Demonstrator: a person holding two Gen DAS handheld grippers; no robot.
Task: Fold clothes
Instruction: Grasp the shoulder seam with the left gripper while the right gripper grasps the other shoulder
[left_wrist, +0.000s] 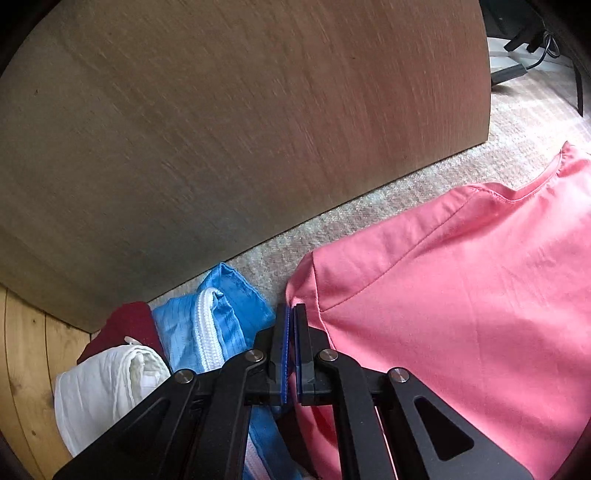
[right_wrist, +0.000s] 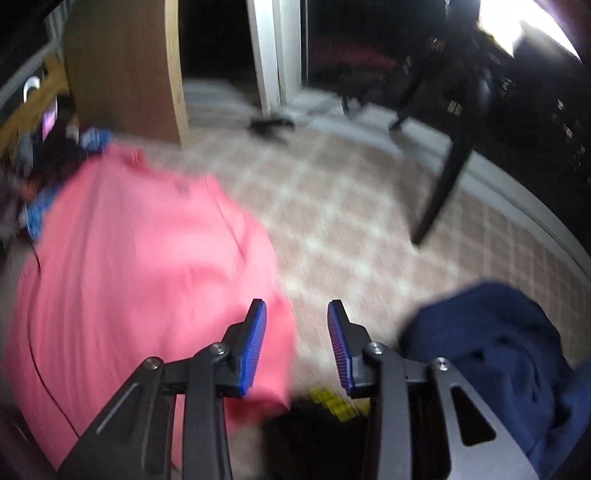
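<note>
A pink garment (left_wrist: 461, 295) lies spread on the pale carpet (left_wrist: 369, 199). In the left wrist view my left gripper (left_wrist: 290, 314) is shut on the garment's left edge, with pink cloth showing between the blue pads. The blurred right wrist view shows the same pink garment (right_wrist: 140, 258) at the left. My right gripper (right_wrist: 297, 314) hangs open above its right edge with nothing between the fingers; the left fingertip (right_wrist: 256, 314) is over the cloth and the right one over the carpet.
A blue cloth (left_wrist: 221, 314), a white cloth (left_wrist: 99, 387) and a dark red one (left_wrist: 125, 325) lie bunched beside a wooden panel (left_wrist: 240, 129). A navy garment (right_wrist: 498, 350) lies at the right. A dark chair leg (right_wrist: 443, 184) stands further back.
</note>
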